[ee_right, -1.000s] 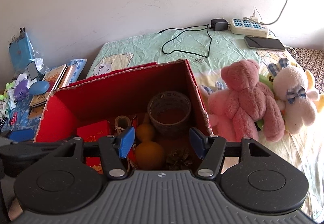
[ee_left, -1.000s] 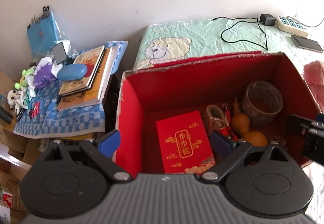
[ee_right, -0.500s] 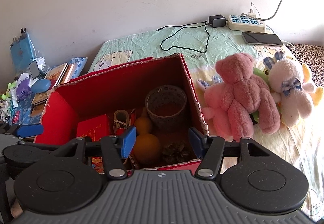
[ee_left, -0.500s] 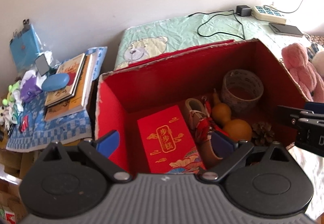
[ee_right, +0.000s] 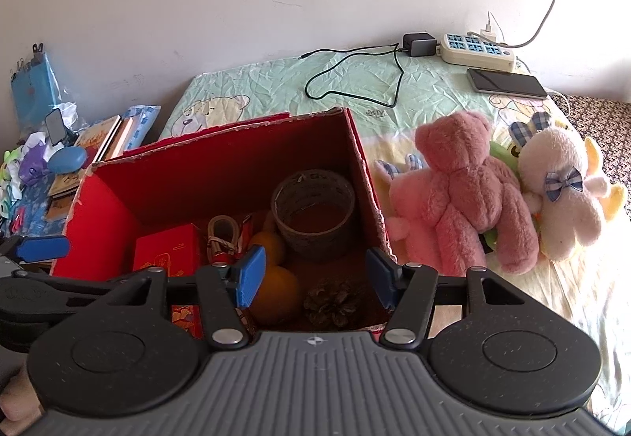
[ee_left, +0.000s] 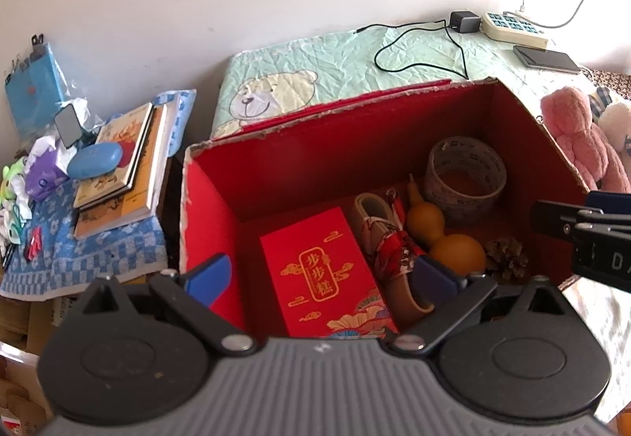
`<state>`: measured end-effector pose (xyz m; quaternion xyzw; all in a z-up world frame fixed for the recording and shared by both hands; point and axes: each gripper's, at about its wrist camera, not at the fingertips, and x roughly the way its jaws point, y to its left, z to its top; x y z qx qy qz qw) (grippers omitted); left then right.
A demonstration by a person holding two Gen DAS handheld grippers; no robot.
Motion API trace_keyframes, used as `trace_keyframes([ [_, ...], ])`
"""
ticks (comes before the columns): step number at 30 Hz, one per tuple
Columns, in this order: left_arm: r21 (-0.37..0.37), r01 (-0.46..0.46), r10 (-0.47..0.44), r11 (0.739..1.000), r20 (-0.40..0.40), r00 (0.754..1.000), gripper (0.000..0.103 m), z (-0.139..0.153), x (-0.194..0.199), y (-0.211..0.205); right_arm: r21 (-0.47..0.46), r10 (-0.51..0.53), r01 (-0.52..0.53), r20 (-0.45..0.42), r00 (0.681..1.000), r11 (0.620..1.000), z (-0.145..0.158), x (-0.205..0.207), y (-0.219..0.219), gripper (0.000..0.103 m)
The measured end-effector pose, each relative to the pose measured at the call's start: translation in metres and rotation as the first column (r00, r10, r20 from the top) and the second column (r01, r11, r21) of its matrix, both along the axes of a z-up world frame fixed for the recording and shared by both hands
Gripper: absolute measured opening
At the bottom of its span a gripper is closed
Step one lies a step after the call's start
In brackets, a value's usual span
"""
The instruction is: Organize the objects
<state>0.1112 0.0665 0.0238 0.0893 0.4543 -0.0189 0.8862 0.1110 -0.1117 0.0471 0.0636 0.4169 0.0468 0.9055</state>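
The left gripper (ee_left: 321,280) is hovering with its jaws wide apart and empty over the near edge of the red box (ee_left: 394,128). The right gripper (ee_right: 315,280) is likewise gaping, gripping nothing. Inside the box, a red packet (ee_left: 323,274) is lying flat, long axis running toward the far wall; beside it are lying a small shoe (ee_left: 378,231), a gourd (ee_left: 441,234), a pine cone (ee_left: 506,258) and a tape roll (ee_left: 465,179). Compared with one second ago, both grippers are sitting farther back, showing more of the box.
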Motion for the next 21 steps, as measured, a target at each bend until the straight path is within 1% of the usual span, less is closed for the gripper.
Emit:
trace_keyframes([
  [3,-0.008,0.000,-0.001,1.000,-0.008,1.000,0.100,-0.002,0.002,0.002,0.024,-0.009,0.009,-0.021,1.000,1.000,-0.003,0.002,-0.001,0.060],
  [14,-0.022,-0.009,0.008,1.000,-0.023,1.000,0.100,-0.011,0.004,0.006,0.035,-0.001,0.003,-0.038,0.999,0.999,-0.010,0.006,0.002,0.060],
  [21,0.016,0.003,-0.003,1.000,-0.019,1.000,0.100,-0.014,0.003,0.000,0.049,0.008,-0.006,-0.045,0.999,0.999,-0.014,0.007,0.000,0.060],
])
